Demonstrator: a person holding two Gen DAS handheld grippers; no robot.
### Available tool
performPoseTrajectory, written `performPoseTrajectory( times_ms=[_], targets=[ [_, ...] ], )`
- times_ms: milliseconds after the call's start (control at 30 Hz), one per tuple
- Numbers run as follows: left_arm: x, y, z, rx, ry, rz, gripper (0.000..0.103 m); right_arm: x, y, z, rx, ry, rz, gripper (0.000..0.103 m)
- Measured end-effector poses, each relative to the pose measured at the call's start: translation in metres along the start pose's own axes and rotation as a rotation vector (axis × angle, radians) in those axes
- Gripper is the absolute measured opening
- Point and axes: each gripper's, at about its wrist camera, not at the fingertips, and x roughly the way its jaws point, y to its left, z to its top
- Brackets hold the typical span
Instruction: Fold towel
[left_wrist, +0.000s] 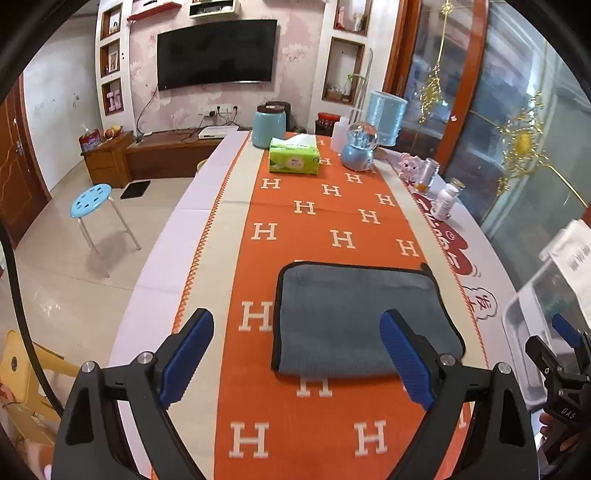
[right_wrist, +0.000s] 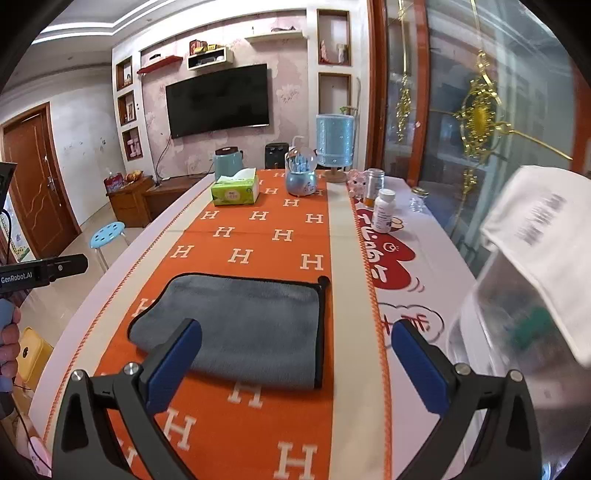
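A grey towel (left_wrist: 354, 317) with black trim lies folded flat on the orange table runner (left_wrist: 321, 221); it also shows in the right wrist view (right_wrist: 243, 328). My left gripper (left_wrist: 297, 352) is open and empty, held above the near edge of the towel. My right gripper (right_wrist: 295, 356) is open and empty, above the towel's near right corner. The right gripper also shows at the right edge of the left wrist view (left_wrist: 565, 354). Neither gripper touches the towel.
At the far end of the table stand a green tissue box (left_wrist: 293, 158), a blue canister (left_wrist: 269, 125), a snow globe (left_wrist: 360, 147) and a blue lamp (left_wrist: 386, 118). Pill bottles (right_wrist: 384, 210) stand on the right. A clear plastic box (right_wrist: 517, 332) sits at the near right.
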Motion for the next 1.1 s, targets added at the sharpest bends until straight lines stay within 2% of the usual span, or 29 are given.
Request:
performPoseTrajectory(
  times_ms=[267,500,600,767,967,1100],
  targets=[
    [-0.073,0.001,-0.038,0.022,-0.033,-0.045,0.091,-0.061,0.023,-0.031,-0.002,0.0,-0.045,0.103],
    [-0.131,0.004,-0.071,0.041,-0.077,-0.089,0.094,-0.109,0.051,-0.059,0.001,0.008,-0.035,0.103],
    [-0.146,0.006,-0.082,0.022,-0.068,-0.105,0.094,-0.121,0.059,-0.069,-0.002,0.024,-0.022,0.103],
    [-0.164,-0.001,-0.096,0.028,-0.06,-0.097,0.094,-0.138,0.069,-0.084,0.006,0.052,0.015,0.103],
    [-0.169,-0.013,-0.111,0.026,0.017,-0.072,0.094,-0.142,0.068,-0.099,-0.021,0.123,0.066,0.103],
    [-0.172,-0.021,-0.122,0.0,0.054,-0.087,0.094,-0.146,0.06,-0.106,-0.025,0.159,0.076,0.103]
  ],
)
